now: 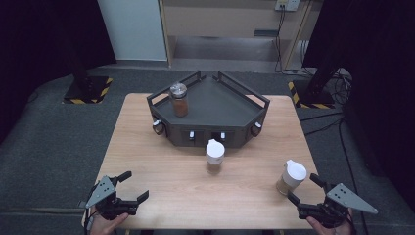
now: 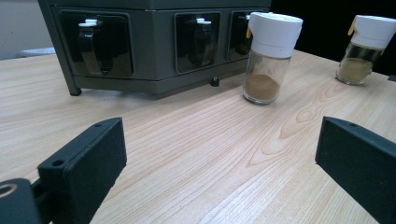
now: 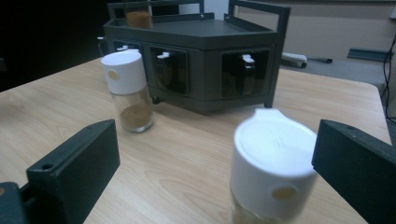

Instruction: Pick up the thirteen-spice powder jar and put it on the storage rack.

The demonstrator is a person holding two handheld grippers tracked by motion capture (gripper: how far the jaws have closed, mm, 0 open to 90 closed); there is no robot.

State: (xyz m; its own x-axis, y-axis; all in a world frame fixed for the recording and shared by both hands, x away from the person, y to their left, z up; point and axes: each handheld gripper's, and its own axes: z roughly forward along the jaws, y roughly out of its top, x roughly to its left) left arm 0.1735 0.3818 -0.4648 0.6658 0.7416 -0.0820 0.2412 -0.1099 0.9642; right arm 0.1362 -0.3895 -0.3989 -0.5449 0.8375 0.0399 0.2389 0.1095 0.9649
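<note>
Black and blocky, the right gripper (image 1: 304,189)'s jaws stand wide apart in the right gripper view, with the white-capped glass spice jar holding pale brown powder (image 3: 272,175) between them, blurred and near the lens; neither pad presses on it, so it is not gripped. The high view shows what that close view cannot: this jar (image 1: 291,177) stands upright on the light wooden desk (image 1: 161,161) near its right front corner, just ahead of the jaw tips. The left gripper (image 1: 133,185)'s jaws are likewise spread wide, and the left gripper view shows bare wood grain between them, nothing held. Further out, a second white-capped glass jar with darker brown powder (image 1: 215,156) stands upright at the middle of the desk, just in front of the dark grey angular metal rack (image 1: 235,110). From the left gripper view this middle jar (image 2: 271,56) appears right of the rack's front, with the other jar (image 2: 364,49) well beyond it toward the desk's edge. Both gripper views show the rack's front compartments, each with a white-topped dark bottle (image 2: 93,46) inside, which the high view reduces to small white dots. On the rack's top tray, the high view shows a clear-lidded jar of reddish-brown spice (image 1: 179,100) at the left side; the right gripper view catches its lower part (image 3: 138,17).
</note>
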